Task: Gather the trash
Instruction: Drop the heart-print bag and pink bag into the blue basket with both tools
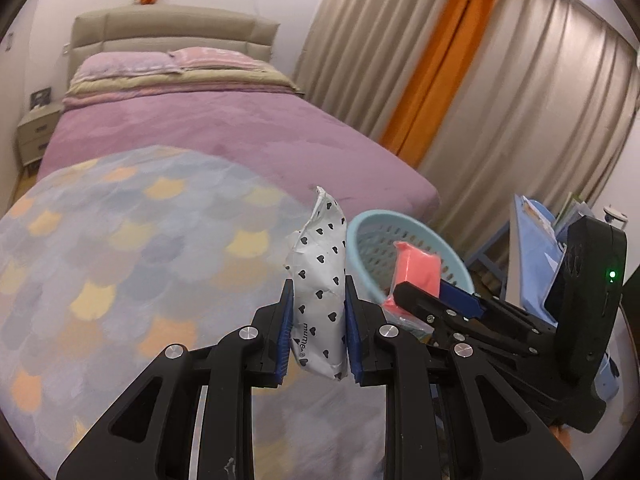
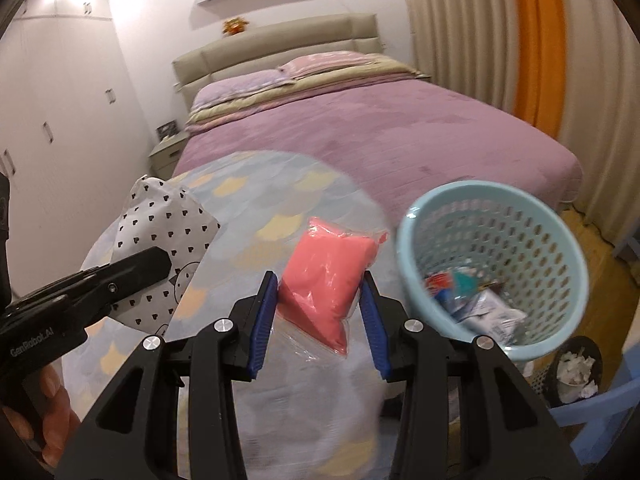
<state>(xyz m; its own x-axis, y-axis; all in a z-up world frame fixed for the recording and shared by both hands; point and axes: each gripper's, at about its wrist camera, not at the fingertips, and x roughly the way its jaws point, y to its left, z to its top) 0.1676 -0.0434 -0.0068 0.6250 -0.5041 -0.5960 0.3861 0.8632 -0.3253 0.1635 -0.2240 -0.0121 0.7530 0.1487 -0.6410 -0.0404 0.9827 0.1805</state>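
The left gripper (image 1: 317, 312) is closed on a white tissue pack printed with black hearts (image 1: 320, 280), which is clamped upright between the blue pads (image 1: 285, 332). On the pack's lower edge the lettering "mume" is read, the remainder being hidden. In the right wrist view the same pack (image 2: 160, 236) is seen at 9 o'clock, and the white wording "GenRobot.AI" is noted on the left gripper's black body.

The right gripper (image 2: 319, 312) is closed partway on a pink packet in clear wrap (image 2: 328, 272), with the blue pads (image 2: 262, 320) pressed against both sides. No writing can be read on it.

A pale blue perforated waste basket (image 2: 412, 248) is found at 3 o'clock of the right gripper, tilted, with wrappers lying inside; their print is too blurred to read. Both held items are kept above a scale-patterned blanket (image 2: 248, 208) laid on the purple bed (image 2: 400, 128), just beside the basket.
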